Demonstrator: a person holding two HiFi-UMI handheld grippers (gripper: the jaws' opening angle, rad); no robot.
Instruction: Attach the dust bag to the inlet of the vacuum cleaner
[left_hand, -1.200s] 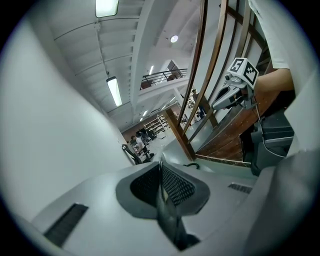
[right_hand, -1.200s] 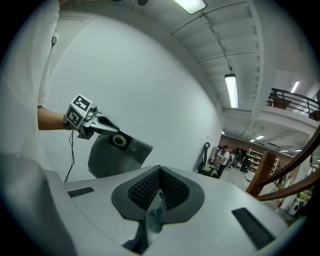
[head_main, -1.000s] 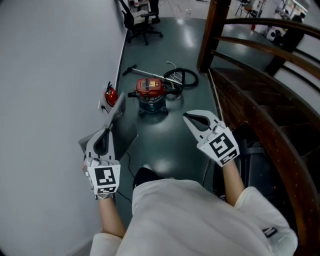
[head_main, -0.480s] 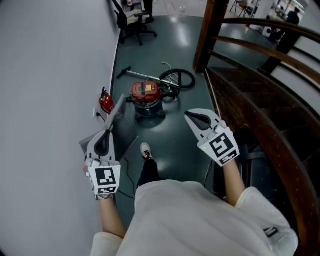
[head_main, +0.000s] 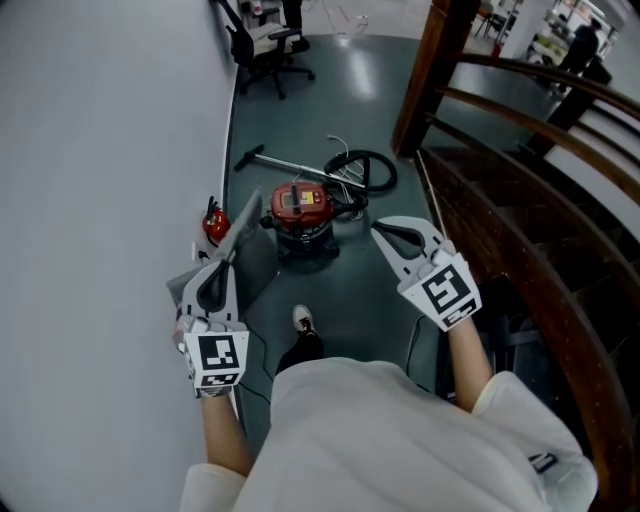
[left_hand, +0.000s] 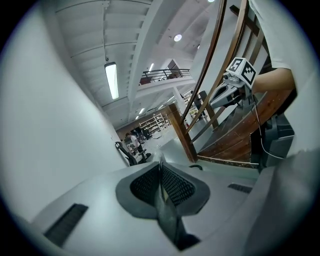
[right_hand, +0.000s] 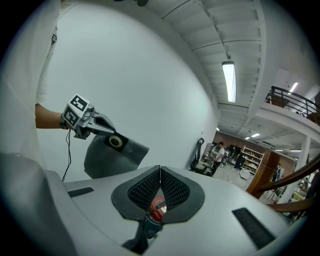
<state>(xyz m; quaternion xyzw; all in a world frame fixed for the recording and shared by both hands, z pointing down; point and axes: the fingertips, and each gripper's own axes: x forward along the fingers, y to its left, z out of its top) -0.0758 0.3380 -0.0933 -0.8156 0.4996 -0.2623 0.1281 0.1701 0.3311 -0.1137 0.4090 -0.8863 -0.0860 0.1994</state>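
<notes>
Left gripper (head_main: 220, 262) clamped on dust bag (right_hand: 107, 159); right gripper (head_main: 386, 232) closed, empty. We should face the red vacuum cleaner (head_main: 303, 208), find the inlet, and square the collar hole (right_hand: 116, 142) before pressing.

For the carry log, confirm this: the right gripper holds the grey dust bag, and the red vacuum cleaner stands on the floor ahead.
Not quite. The left gripper holds the grey dust bag, not the right gripper, whose fingers are shut on nothing. The right gripper view shows the bag hanging from the other gripper. The red vacuum cleaner does stand on the floor ahead.
</notes>
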